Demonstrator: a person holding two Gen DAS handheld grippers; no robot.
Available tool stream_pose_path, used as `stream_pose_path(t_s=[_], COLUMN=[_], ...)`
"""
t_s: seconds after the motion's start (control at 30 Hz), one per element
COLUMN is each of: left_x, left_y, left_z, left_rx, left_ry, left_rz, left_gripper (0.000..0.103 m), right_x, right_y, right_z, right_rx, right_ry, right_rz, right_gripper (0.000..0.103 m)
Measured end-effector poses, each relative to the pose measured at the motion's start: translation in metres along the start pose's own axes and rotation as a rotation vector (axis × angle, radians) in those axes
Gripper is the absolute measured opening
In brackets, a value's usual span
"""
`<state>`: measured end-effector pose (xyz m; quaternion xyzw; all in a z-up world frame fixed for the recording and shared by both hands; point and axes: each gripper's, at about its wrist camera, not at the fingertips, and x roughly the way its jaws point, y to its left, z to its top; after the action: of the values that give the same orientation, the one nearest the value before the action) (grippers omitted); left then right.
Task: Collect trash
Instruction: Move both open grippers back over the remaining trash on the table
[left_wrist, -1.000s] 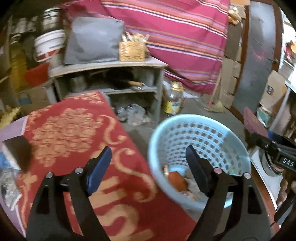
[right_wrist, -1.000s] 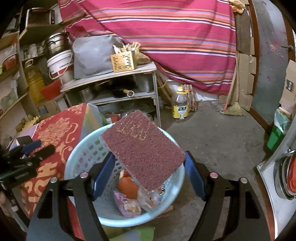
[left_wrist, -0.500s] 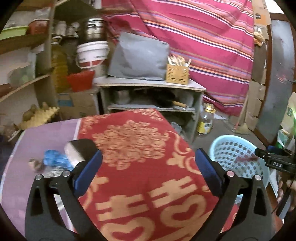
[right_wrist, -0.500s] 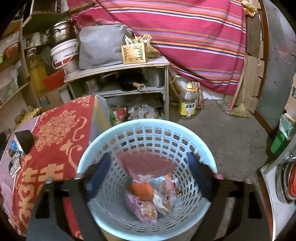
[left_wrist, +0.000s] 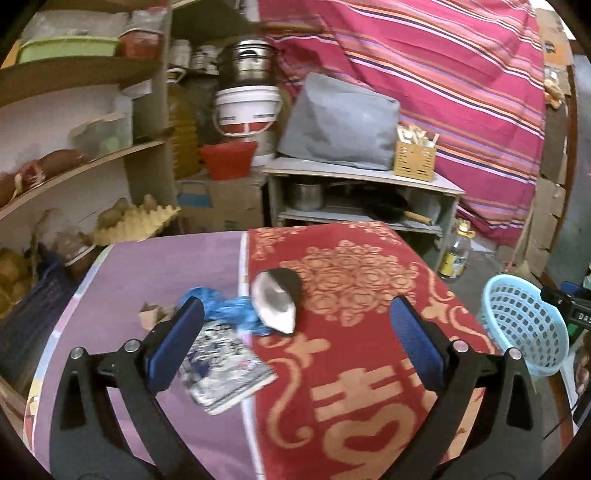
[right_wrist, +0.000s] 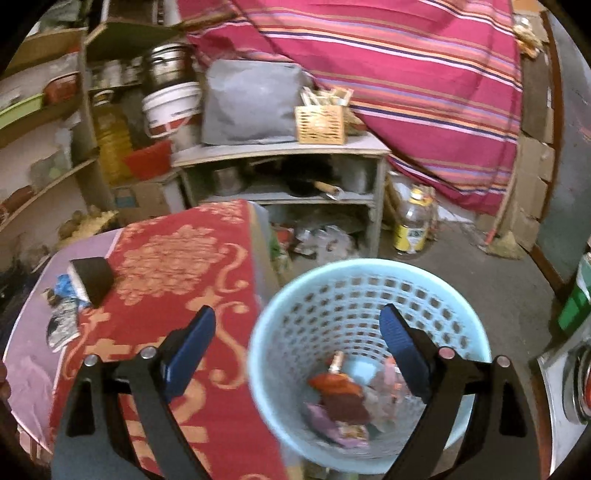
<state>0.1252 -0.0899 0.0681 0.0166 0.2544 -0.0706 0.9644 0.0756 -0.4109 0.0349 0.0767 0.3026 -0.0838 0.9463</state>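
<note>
On the table a black-and-white sponge block (left_wrist: 277, 302) lies at the seam of the red cloth (left_wrist: 369, 332) and the purple cover. Beside it are a crumpled blue bag (left_wrist: 225, 308), a printed wrapper (left_wrist: 225, 365) and a small brown scrap (left_wrist: 151, 314). My left gripper (left_wrist: 295, 332) is open above this litter, holding nothing. My right gripper (right_wrist: 297, 339) is open over the rim of the light blue basket (right_wrist: 354, 291). Inside it lie a maroon scouring pad (right_wrist: 345, 406), an orange piece and wrappers. The sponge block (right_wrist: 92, 278) also shows in the right wrist view.
The basket (left_wrist: 524, 325) stands on the floor right of the table. Behind are a grey shelf unit (left_wrist: 362, 184) with pans, a white bucket (left_wrist: 247, 110), wooden shelves (left_wrist: 74, 158) on the left, an oil bottle (right_wrist: 412, 225) on the floor and a striped cloth (right_wrist: 406, 55).
The maroon pad left my right gripper and dropped into the basket; the right gripper swung slightly left. My left gripper moved left from the basket to over the table litter.
</note>
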Motion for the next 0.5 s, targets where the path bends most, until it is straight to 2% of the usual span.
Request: stream_pose_path(t_s=[0.37, 0.5], left_x=[-0.010, -0.012], left_y=[0.059, 0.084], left_z=[-0.020, -0.025], left_rx=[0.009, -0.023], left_ry=[0.005, 0.007], left_rz=[0.113, 0.145], left_gripper=[0.097, 0.097], right_x=[0.004, 0.008], right_y=[0.062, 0.082], right_z=[-0.002, -0.004], right_rx=[-0.075, -0.109], right_ry=[-0.002, 0.002], right_rz=[0.083, 0.098], right_gripper=[0.089, 0.089])
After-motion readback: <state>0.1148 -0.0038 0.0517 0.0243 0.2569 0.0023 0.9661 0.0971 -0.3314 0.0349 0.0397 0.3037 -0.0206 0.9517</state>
